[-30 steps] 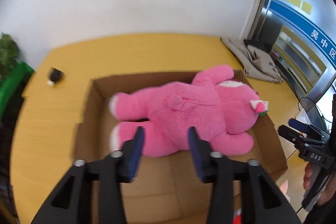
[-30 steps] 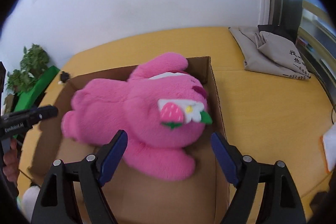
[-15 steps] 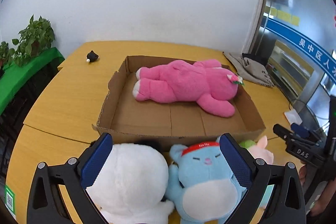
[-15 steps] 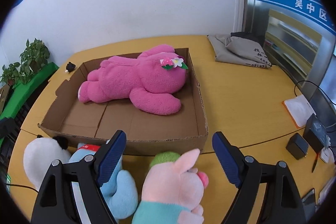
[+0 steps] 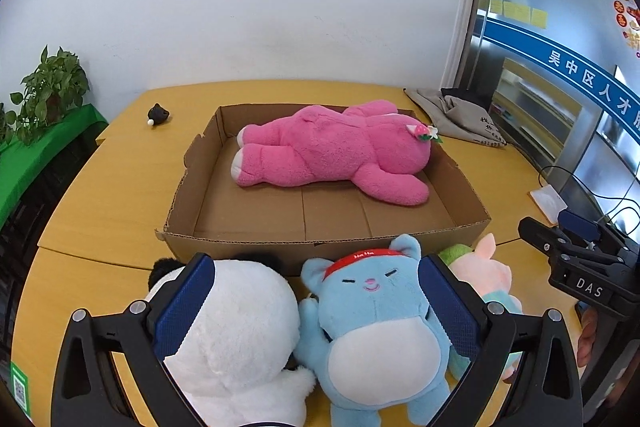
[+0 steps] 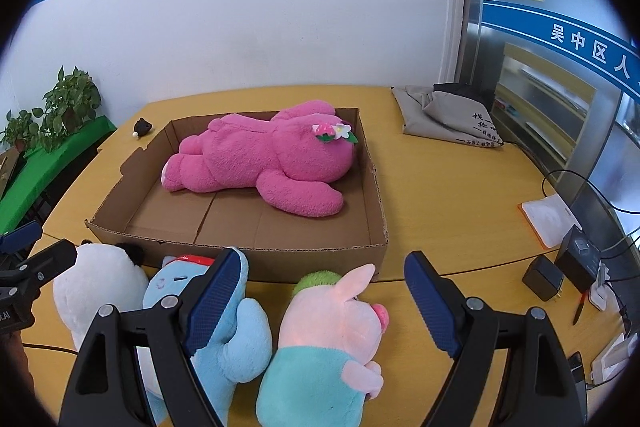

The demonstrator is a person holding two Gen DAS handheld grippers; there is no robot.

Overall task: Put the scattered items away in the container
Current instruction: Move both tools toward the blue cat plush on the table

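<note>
The left gripper (image 5: pixel 316 299) was held wide open above a blue cat plush (image 5: pixel 376 327) and white panda plush (image 5: pixel 236 339); the right gripper (image 6: pixel 326 297), jaws spread and empty, was poised over a pink pig plush (image 6: pixel 332 327). Beyond, a pink bear (image 5: pixel 332 151) was seen lying inside the cardboard box (image 5: pixel 280 243), near whose front wall the three toys were lined up.

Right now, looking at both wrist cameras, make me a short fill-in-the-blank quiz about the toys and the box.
1. The only toy inside the cardboard box is the ____ plush.
2. The blue cat plush wears a ____ headband.
3. The pig plush lies between the open right gripper's ____.

Missing words: pink; red; fingers
</note>
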